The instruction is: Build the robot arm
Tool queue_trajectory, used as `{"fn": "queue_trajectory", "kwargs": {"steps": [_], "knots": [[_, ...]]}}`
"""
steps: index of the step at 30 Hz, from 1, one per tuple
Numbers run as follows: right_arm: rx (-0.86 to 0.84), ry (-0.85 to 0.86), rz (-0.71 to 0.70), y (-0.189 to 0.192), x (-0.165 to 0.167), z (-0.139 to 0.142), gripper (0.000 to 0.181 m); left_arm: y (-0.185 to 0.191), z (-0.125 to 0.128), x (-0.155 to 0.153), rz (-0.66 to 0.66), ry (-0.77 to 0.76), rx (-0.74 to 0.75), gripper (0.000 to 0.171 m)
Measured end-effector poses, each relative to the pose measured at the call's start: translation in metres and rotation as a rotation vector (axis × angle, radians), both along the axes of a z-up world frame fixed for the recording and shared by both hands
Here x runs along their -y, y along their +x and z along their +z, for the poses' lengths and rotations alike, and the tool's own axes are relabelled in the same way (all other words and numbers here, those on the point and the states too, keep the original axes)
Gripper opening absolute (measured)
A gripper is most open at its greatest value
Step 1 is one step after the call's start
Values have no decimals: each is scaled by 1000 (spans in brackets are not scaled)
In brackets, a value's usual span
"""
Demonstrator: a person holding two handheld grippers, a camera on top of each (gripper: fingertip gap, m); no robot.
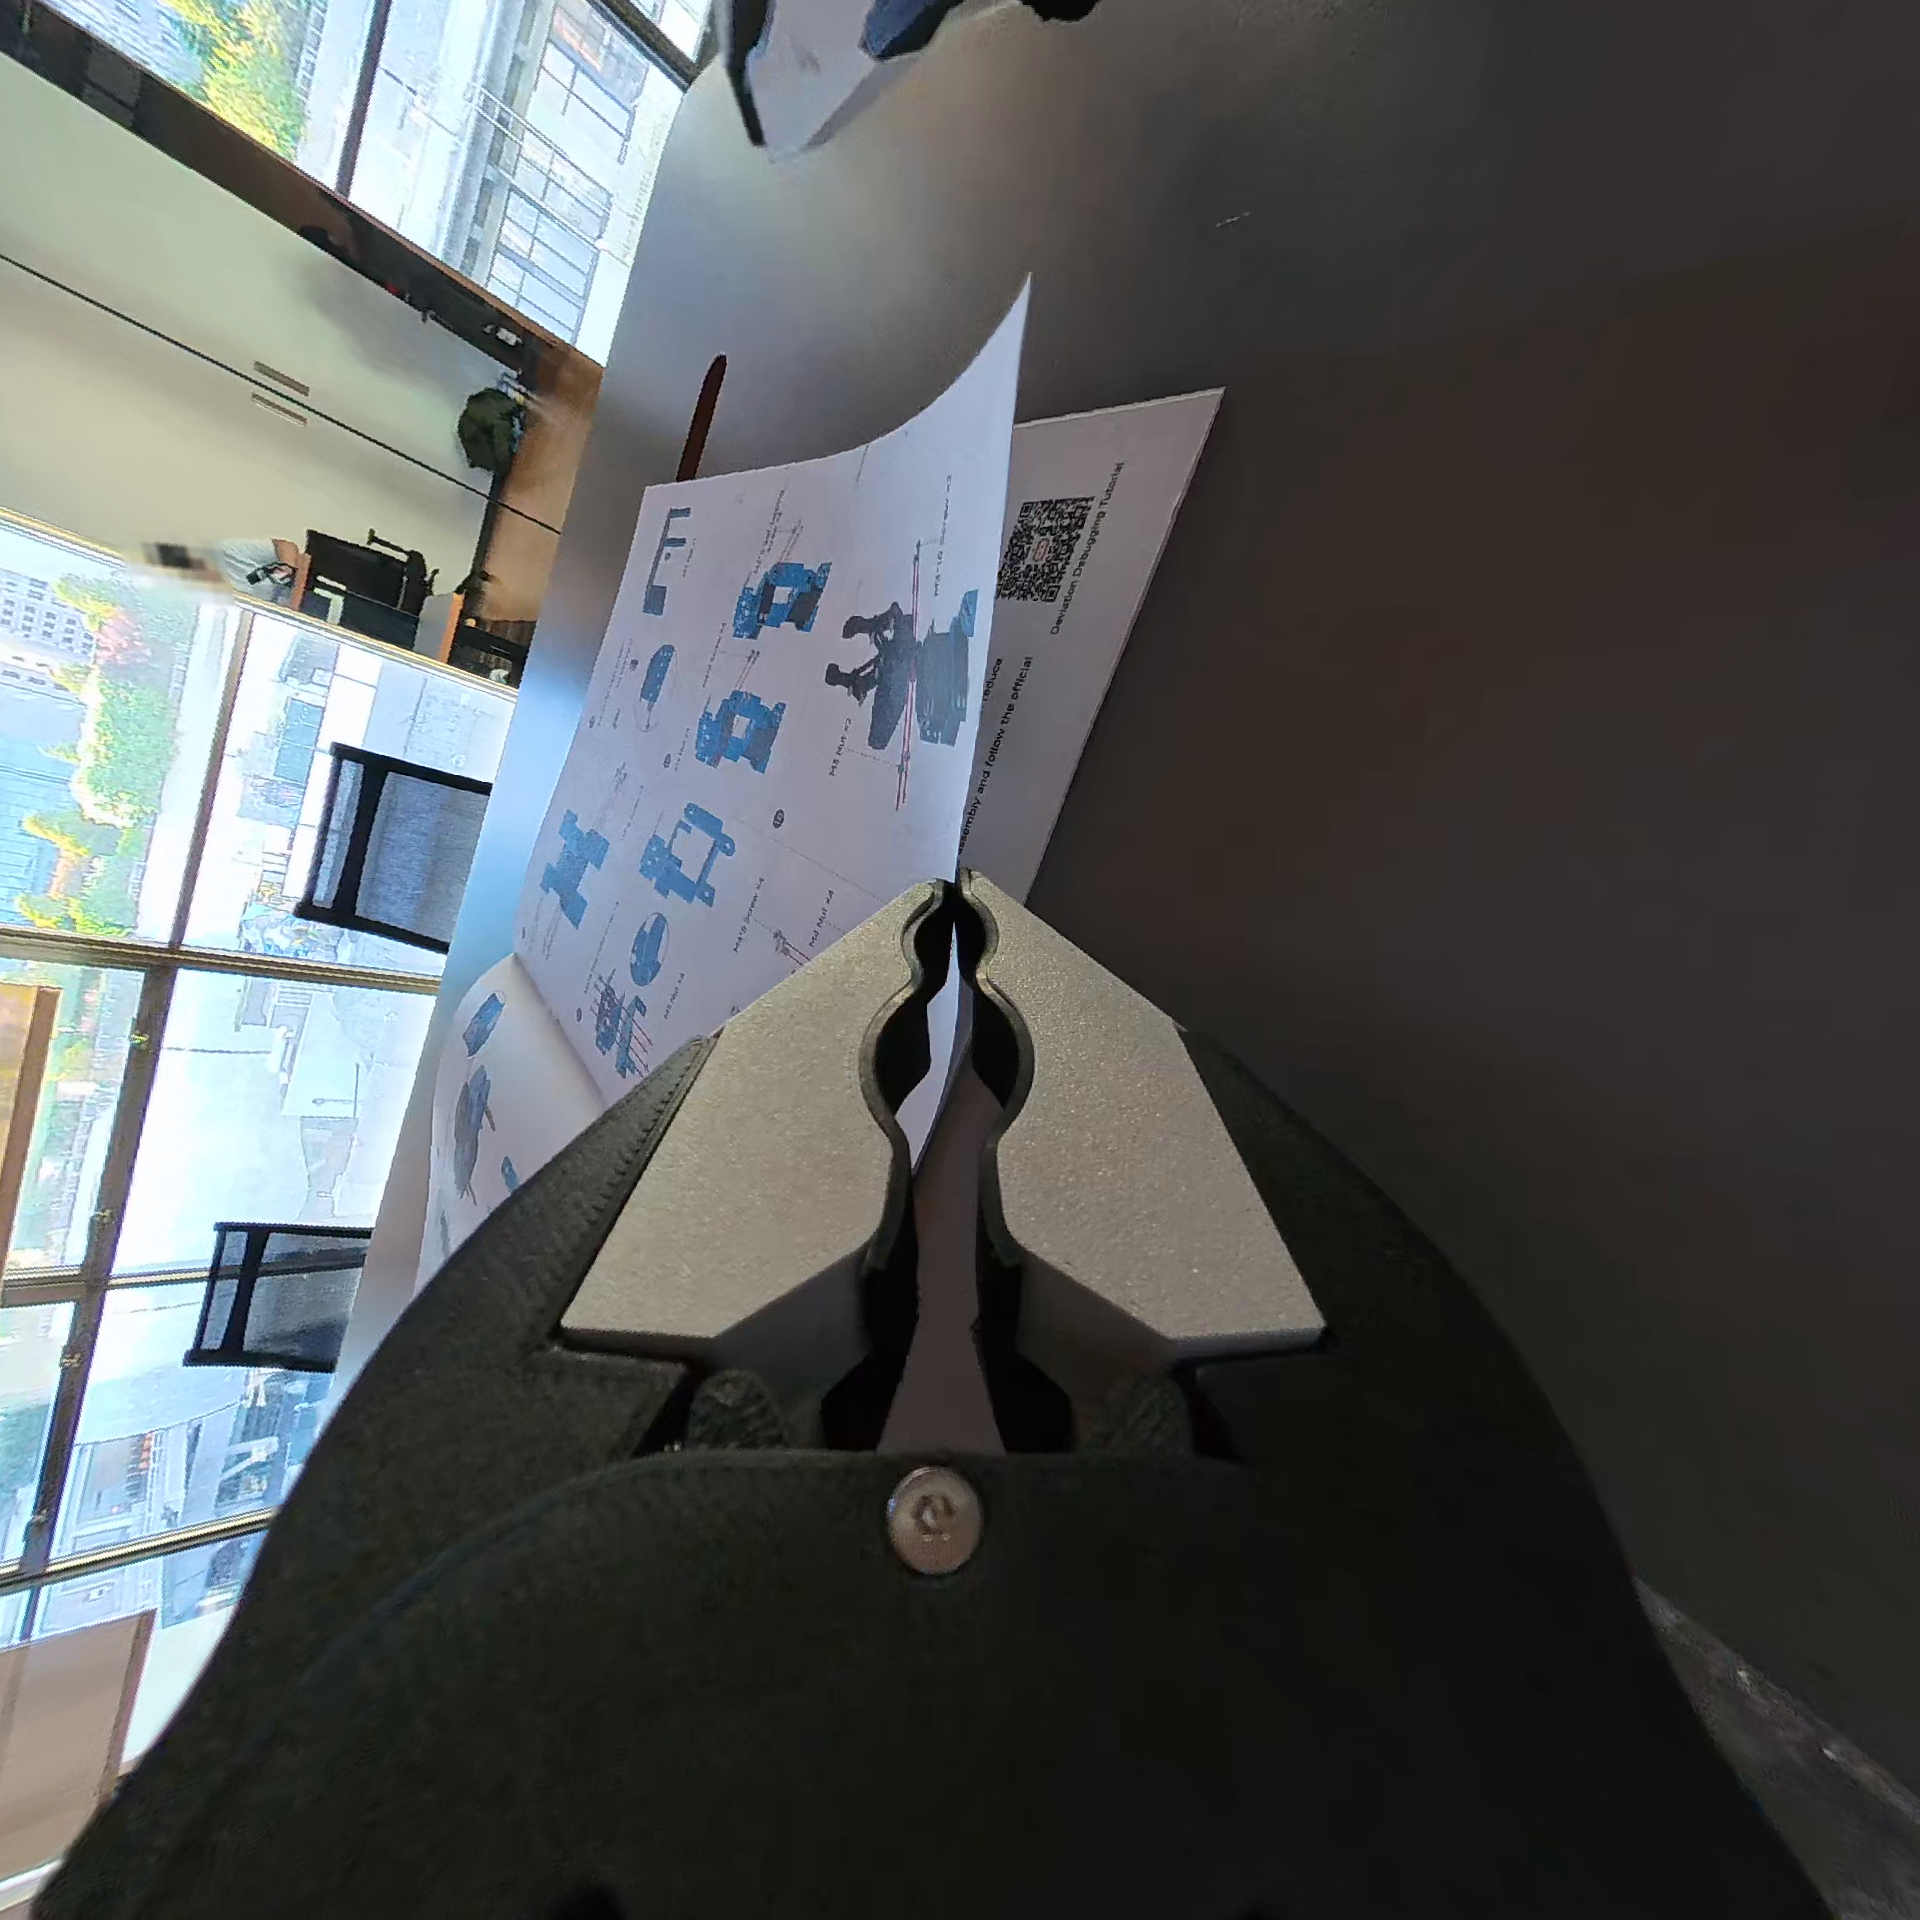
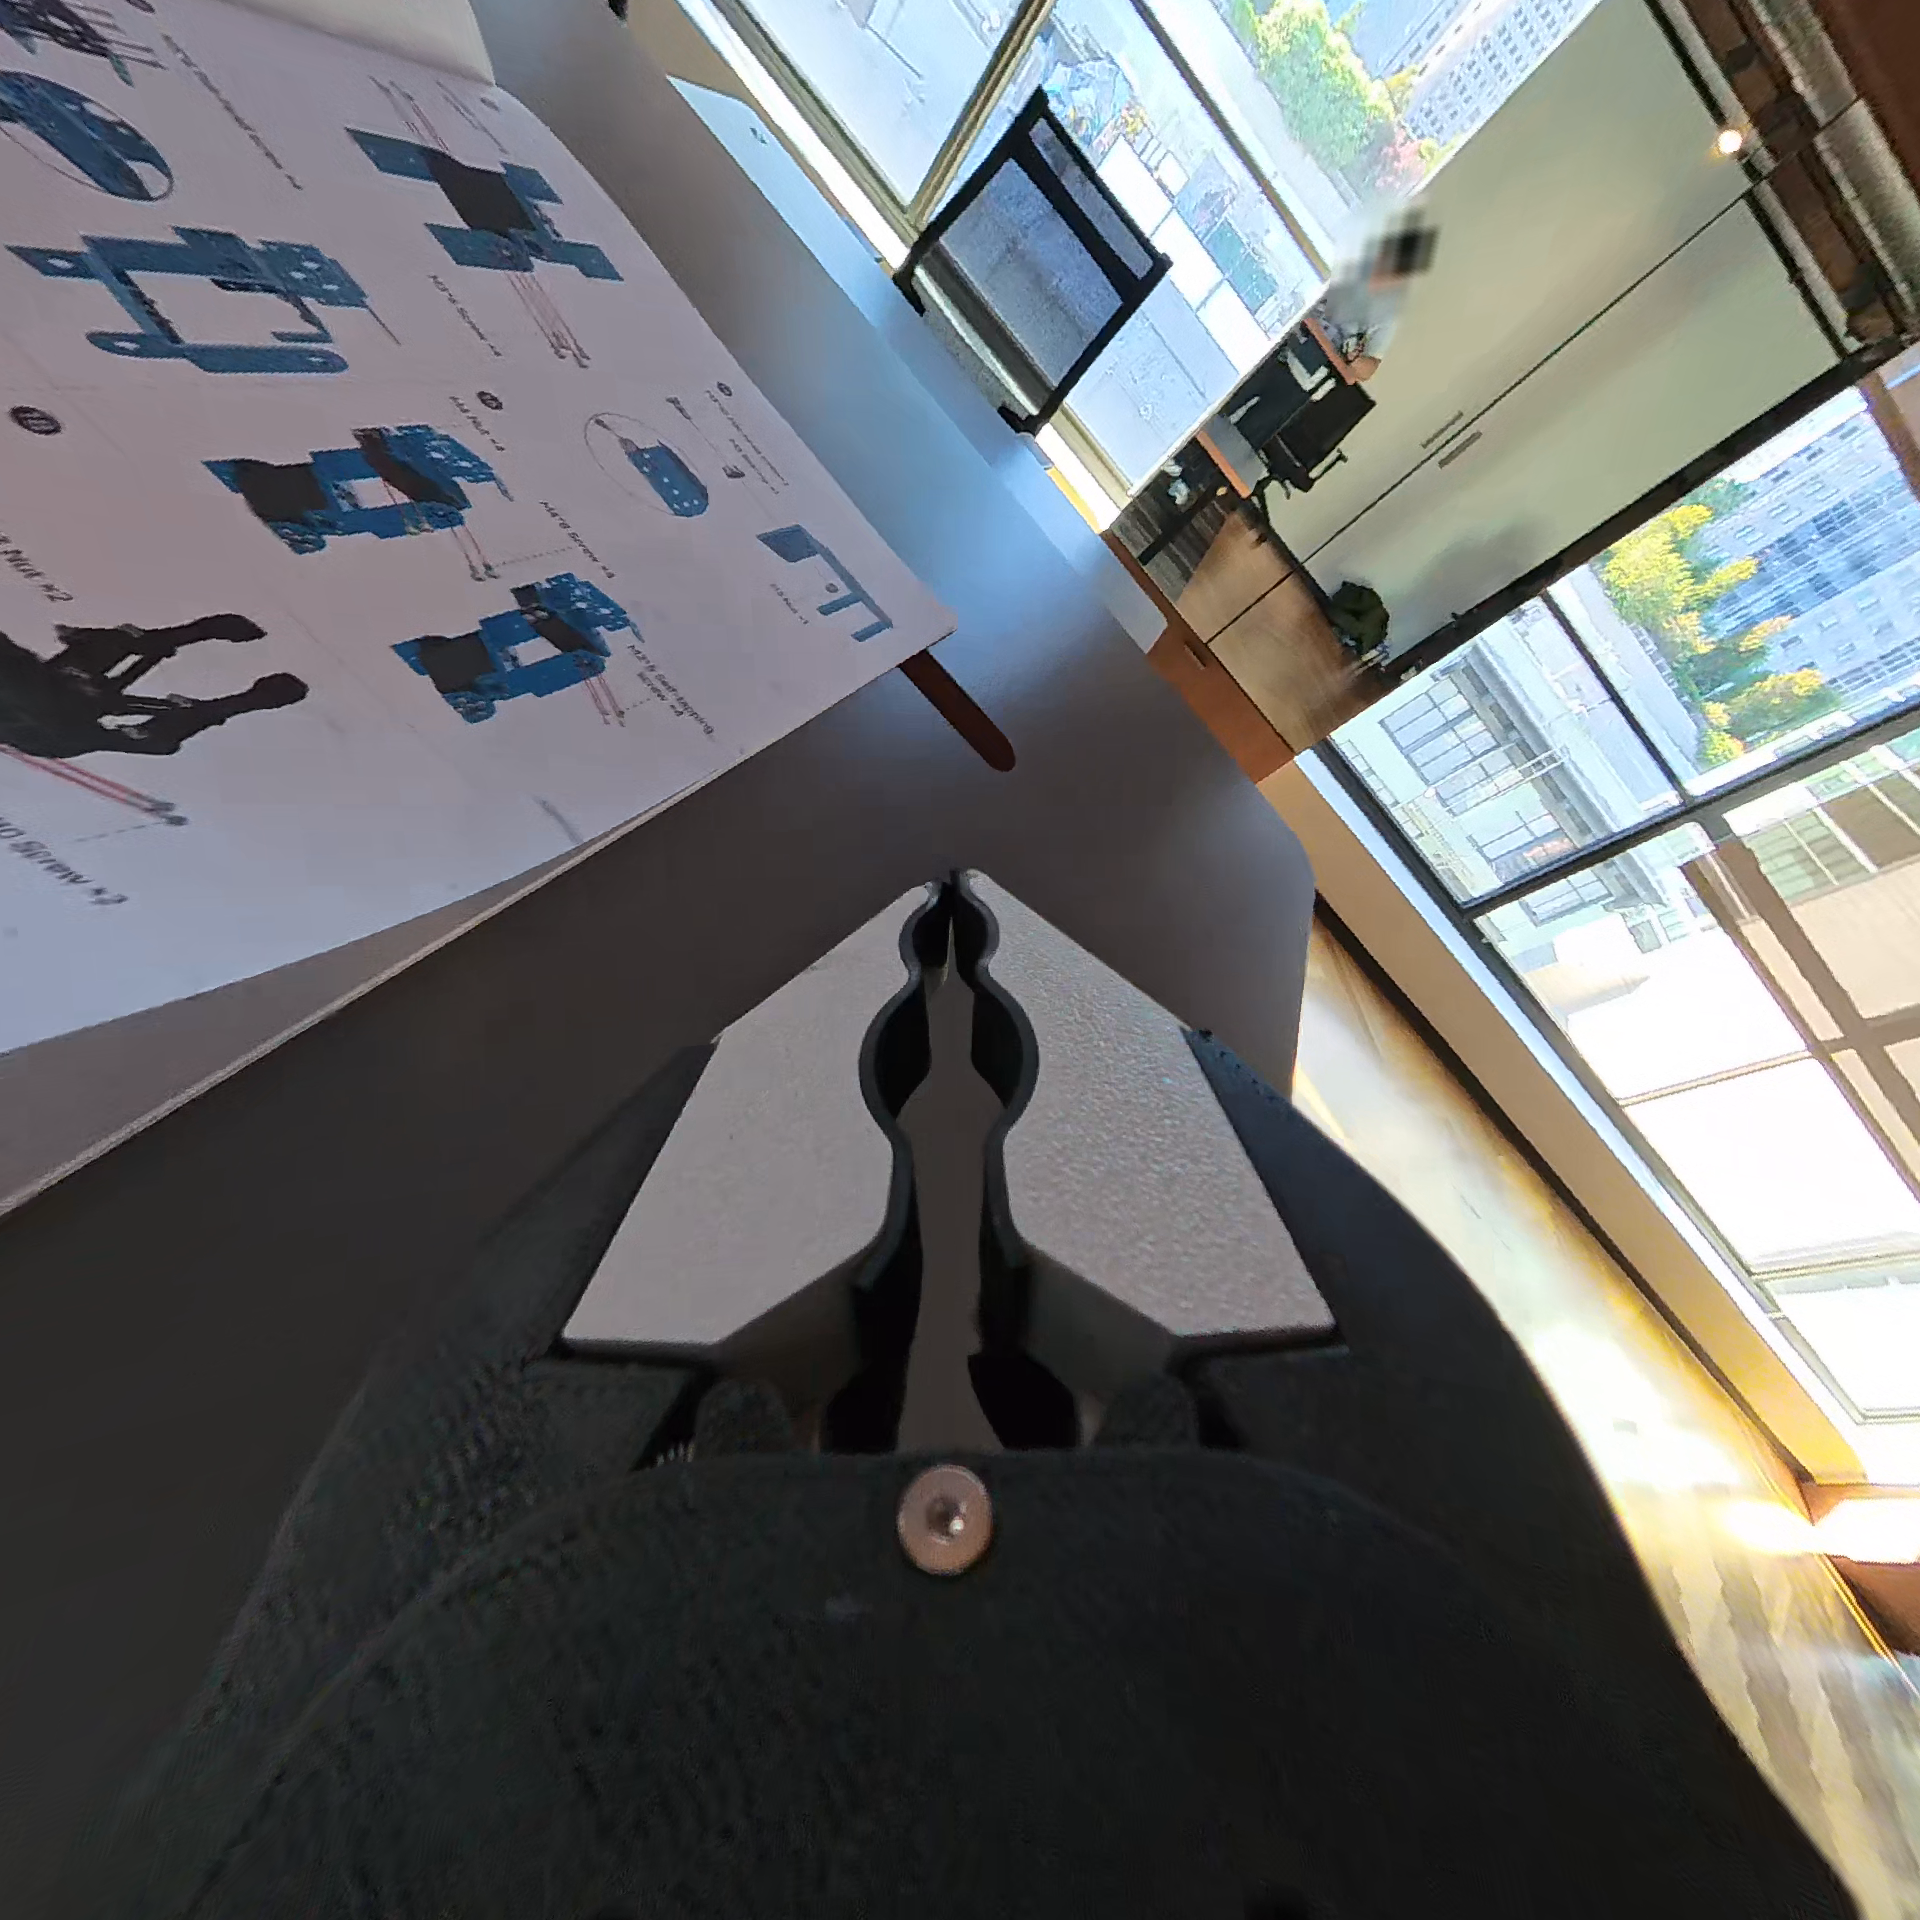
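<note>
Left hand-held gripper [image 1: 954,883] clamped on lifted booklet page [image 1: 790,665], frame centre; right hand-held gripper [image 2: 952,883] closed, empty, over dark worktop [image 2: 312,1195]

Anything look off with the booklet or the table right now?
One page of the booklet is lifted and bowed, its edge pinched in the shut left tongs. A brown stick pokes out from underneath. Right tongs shut, empty.
</note>
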State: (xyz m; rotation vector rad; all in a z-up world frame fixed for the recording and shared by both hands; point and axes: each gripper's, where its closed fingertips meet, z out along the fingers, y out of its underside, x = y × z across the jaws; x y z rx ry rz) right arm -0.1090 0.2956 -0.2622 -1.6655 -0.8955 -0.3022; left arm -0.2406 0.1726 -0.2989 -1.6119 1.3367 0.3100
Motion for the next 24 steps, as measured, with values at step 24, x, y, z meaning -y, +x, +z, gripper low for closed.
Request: {"fn": "queue_trajectory", "kwargs": {"steps": [24], "knots": [[-76, 30, -207, 29, -63, 11, 0, -1, -2, 1, -12, 54, -90, 0]]}}
